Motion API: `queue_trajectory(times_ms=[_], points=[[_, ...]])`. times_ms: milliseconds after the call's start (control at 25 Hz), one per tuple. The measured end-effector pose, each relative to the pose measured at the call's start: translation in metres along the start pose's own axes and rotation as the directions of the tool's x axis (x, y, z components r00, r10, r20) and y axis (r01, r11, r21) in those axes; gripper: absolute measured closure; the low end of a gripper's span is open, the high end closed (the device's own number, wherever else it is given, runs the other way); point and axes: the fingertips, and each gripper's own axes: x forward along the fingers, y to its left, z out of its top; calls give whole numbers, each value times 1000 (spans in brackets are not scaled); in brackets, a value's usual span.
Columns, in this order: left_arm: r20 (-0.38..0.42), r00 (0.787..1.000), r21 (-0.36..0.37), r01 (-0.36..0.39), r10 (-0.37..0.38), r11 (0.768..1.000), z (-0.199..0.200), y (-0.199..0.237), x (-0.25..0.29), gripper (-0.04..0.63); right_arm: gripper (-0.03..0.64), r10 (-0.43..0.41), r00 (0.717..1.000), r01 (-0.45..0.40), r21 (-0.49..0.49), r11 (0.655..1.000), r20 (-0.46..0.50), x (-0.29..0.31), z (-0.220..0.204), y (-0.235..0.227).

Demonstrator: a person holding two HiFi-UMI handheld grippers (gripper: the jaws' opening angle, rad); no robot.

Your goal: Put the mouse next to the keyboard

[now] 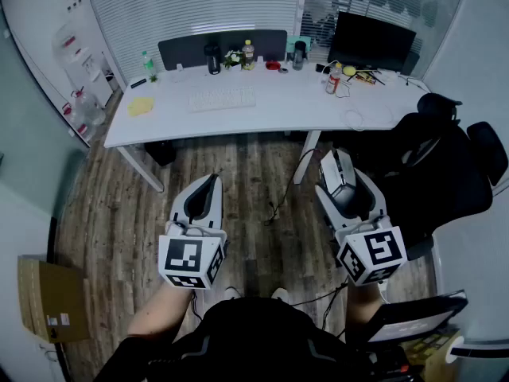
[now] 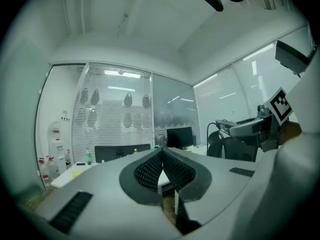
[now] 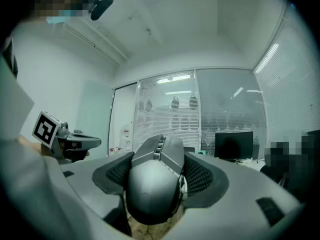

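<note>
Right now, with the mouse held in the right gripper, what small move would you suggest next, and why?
Probably carry the right gripper forward toward the desk. It is shut on the mouse but hangs over the wooden floor, well short of the desk, where the keyboard lies with bare desktop to its right. The left gripper is shut, empty.

No legible text anywhere (all too small)

- Office: long white bench [image 1: 278,106] carrying a keyboard [image 1: 222,99], a monitor [image 1: 374,42] and bottles [image 1: 212,56].
- Black swivel chair [image 1: 445,165] at the bench's right end.
- Slatted blinds [image 1: 199,6] on glass partitions behind; wood-plank floor [image 1: 238,173].
</note>
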Motion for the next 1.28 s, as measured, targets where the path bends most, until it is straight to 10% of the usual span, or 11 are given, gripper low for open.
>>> queue_trajectory(times_ms=[1280], points=[[-19, 999, 9, -38, 39, 999, -7, -67, 16, 566, 311, 106, 994, -108, 39, 993, 37, -25, -5, -47]])
